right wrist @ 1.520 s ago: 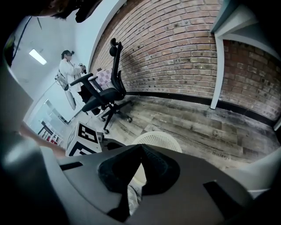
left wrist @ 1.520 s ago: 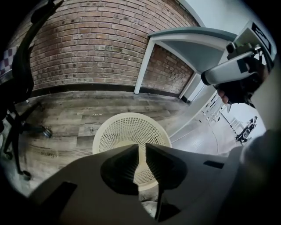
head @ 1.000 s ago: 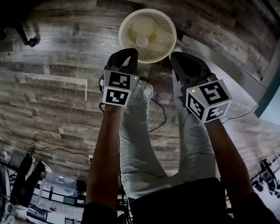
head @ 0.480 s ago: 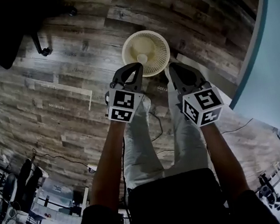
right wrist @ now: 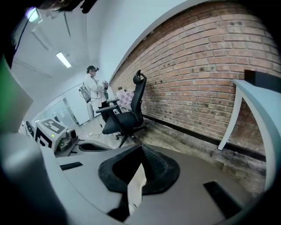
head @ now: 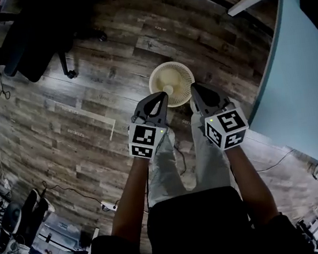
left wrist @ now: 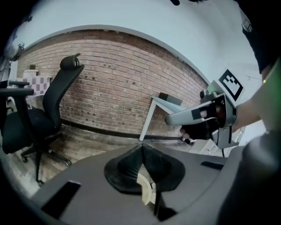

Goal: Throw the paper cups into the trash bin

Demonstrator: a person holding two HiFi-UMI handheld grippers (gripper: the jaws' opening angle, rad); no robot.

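A round cream mesh trash bin (head: 172,84) stands on the wooden floor, just beyond both gripper tips in the head view. My left gripper (head: 163,95) is shut with nothing between its jaws; in the left gripper view (left wrist: 142,146) a sliver of the bin (left wrist: 145,193) shows below the closed tips. My right gripper (head: 193,87) is beside it, also shut and empty, its jaws meeting at the tip in the right gripper view (right wrist: 141,146). No paper cup shows in any view. Both grippers hang above the person's legs, pointing down at a slant.
A light blue table (head: 297,76) fills the right side, its white leg (left wrist: 151,116) standing by the brick wall. A black office chair (head: 38,46) is at the upper left. Cables (head: 72,172) lie on the floor. A person (right wrist: 93,94) stands far off.
Both grippers have risen and drawn closer together. The bin looks smaller and farther below, and more of the blue table and the chair has come into view.
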